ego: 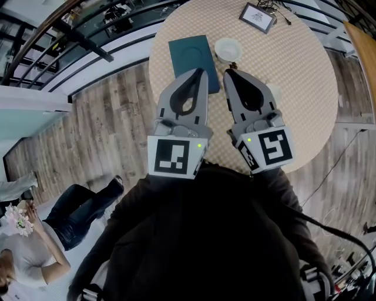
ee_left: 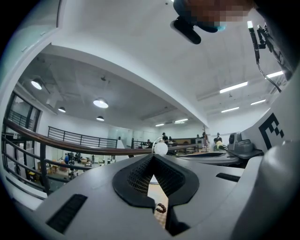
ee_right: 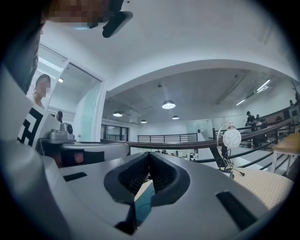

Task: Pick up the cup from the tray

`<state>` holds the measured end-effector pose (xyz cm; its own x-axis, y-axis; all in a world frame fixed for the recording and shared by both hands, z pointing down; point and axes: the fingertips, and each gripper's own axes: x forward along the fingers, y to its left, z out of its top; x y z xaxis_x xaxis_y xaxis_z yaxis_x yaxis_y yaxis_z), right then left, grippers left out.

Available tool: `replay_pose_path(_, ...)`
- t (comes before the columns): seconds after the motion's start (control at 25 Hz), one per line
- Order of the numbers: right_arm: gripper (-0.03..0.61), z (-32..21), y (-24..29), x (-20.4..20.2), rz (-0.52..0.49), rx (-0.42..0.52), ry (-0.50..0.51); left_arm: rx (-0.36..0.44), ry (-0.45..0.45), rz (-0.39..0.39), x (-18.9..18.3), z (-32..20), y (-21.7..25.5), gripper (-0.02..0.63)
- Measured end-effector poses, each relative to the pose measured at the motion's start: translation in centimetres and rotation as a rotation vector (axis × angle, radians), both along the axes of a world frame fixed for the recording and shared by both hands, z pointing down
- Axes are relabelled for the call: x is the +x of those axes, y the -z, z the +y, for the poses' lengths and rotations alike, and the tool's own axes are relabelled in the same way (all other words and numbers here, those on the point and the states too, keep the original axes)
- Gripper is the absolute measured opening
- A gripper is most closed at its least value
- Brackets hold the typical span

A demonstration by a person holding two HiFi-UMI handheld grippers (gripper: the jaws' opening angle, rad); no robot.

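Head view: the left tongs and right tongs are hovering side by side over the near half of the round counter. Both are clenched, with nothing in them. The white cup is sitting just beside the right edge of the teal tray, past the right tongs' tip. Whether it is touching the tray is unclear. A frame is lying at the counter's far side.

Left gripper view: the 2 jaws are meeting at their tips and gripping nothing. A strip of counter is showing through the gap lower down. A lamp is showing just above the tips, and a railing is running behind.

Right gripper view: the 2 jaws are pressing together, empty. The tray is showing through the lower gap, and the lamp is standing off to the right on the counter.
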<state>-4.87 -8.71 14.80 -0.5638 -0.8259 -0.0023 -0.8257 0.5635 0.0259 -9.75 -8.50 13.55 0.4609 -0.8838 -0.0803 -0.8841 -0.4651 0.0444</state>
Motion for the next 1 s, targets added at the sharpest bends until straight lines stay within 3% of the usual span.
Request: replay_pose_path(1.0, 0.008, -1.1, -1.0, 0.2, 0.007, -0.016, 0.011, -0.016, -0.016, 0.007, 0.8, -0.9, -0.7, 0.006)
